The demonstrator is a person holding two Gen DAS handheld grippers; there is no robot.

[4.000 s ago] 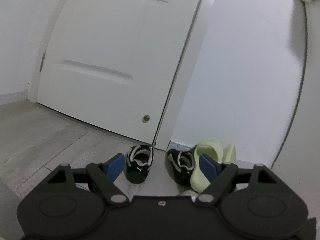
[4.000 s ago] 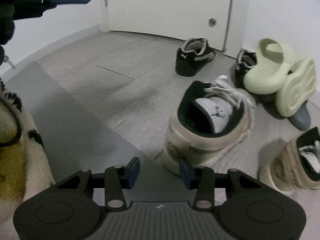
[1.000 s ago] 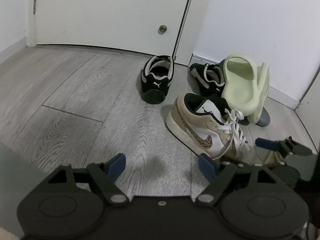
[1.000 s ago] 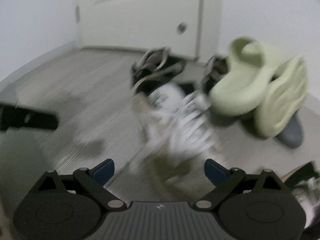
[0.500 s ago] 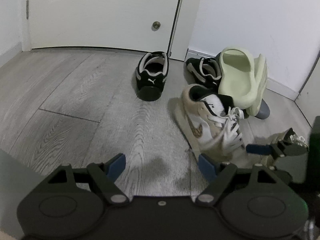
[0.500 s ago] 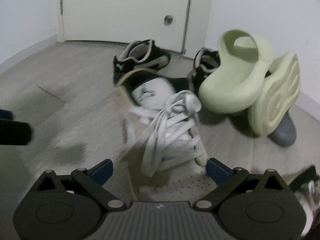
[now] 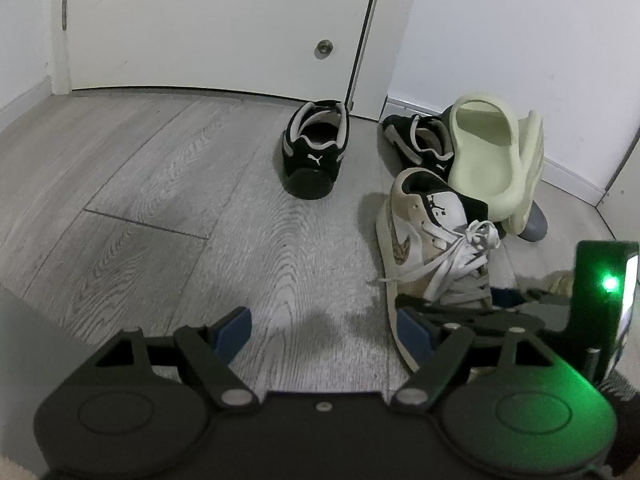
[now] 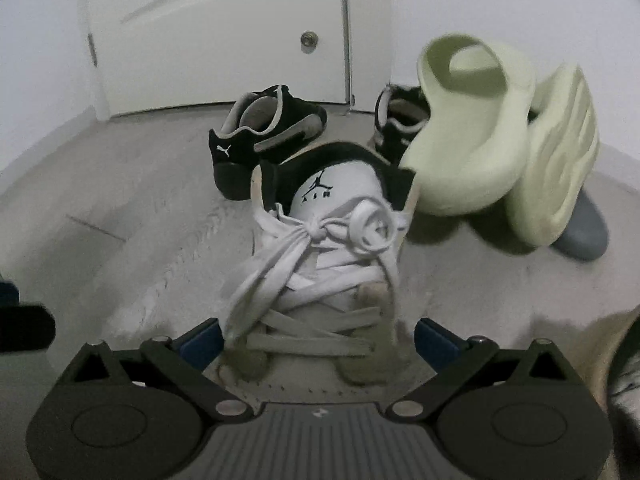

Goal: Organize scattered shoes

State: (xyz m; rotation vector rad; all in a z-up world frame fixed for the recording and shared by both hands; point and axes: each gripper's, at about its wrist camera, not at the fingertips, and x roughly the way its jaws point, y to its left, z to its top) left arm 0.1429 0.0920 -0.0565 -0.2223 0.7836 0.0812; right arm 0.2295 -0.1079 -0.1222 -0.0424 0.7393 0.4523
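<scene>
Right tongs (image 8: pixel 318 340): jaws wide and just now closing in, one blue pad at each side of the laced forefoot of the tan-and-white sneaker; contact of the pads with the shoe cannot be told.
Left tongs (image 7: pixel 322 326): jaws wide, nothing between them, held over bare floor just left of the same sneaker.
Tan-and-white sneaker (image 8: pixel 332 256): upright on the grey wood floor (image 7: pixel 160 208), toe toward the cameras, heel toward the door, white laces knotted and loose over the tongue.
Black sneaker, left (image 7: pixel 314 148): upright, heel toward the cameras, standing apart in front of the door.
Black sneaker, right (image 7: pixel 420 142): beside the door frame, partly under the pale green slide.
Pale green slide (image 7: pixel 480 152): tilted, leaning on the black sneaker, just behind the tan-and-white sneaker's heel.
Second pale green slide (image 8: pixel 556 152): on its edge, sole outward, against the first.
Grey shoe (image 8: pixel 584 232): only its toe shows beneath the slides.
White door (image 7: pixel 220 20): closed, at the back.
</scene>
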